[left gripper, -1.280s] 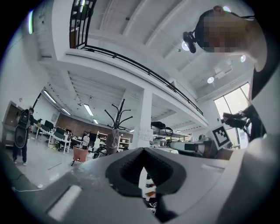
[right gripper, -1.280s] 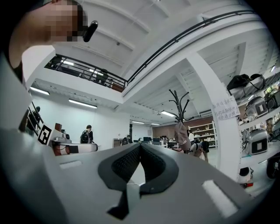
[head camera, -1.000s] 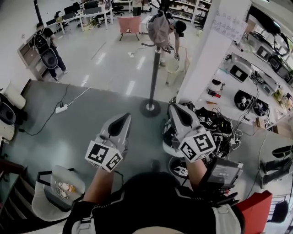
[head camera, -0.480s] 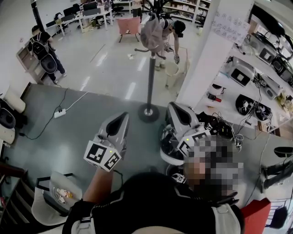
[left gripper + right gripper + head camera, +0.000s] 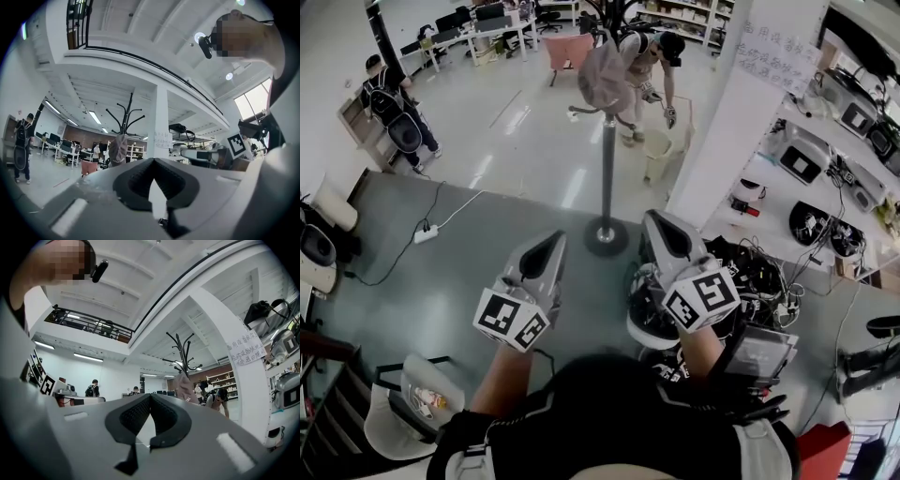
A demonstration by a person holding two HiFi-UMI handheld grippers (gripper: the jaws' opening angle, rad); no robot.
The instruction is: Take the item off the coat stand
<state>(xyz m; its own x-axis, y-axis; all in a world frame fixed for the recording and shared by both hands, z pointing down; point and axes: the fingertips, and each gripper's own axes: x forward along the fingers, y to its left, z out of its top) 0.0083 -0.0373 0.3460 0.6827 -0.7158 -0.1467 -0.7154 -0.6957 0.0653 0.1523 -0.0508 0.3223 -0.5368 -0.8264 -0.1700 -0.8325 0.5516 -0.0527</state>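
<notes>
Open workshop hall: grey floor mat in the foreground, glossy pale floor beyond, a white pillar (image 5: 724, 112) and a cluttered bench (image 5: 811, 173) to the right. People stand in the background, one at the far left (image 5: 391, 98) and one bending just behind the stand (image 5: 654, 58).

The coat stand (image 5: 607, 159) rises on a dark pole from a round base at the mat's far edge. The cap (image 5: 602, 75) hangs from a hook near its top.

The left gripper (image 5: 548, 246) and the right gripper (image 5: 661, 225) are held side by side at chest level and point toward the stand. Each has its fingers pressed together, tips meeting, with nothing between them.

Step in hand, as judged: the approach. No contact has been made.

Position of the cap: well apart from both sets of fingers, ahead of them and higher. In the left gripper view the cap (image 5: 118, 147) shows just left of the fingertips' line. In the right gripper view the cap (image 5: 184, 387) shows just right of it. The stand therefore lies roughly between the two lines of aim.

The next move calls for closing the gap to the stand and raising one gripper to hook height. Its fingers must then spread so they can pinch the cloth and lift it clear of the hook. The soft fabric is likely to sag once lifted.
</notes>
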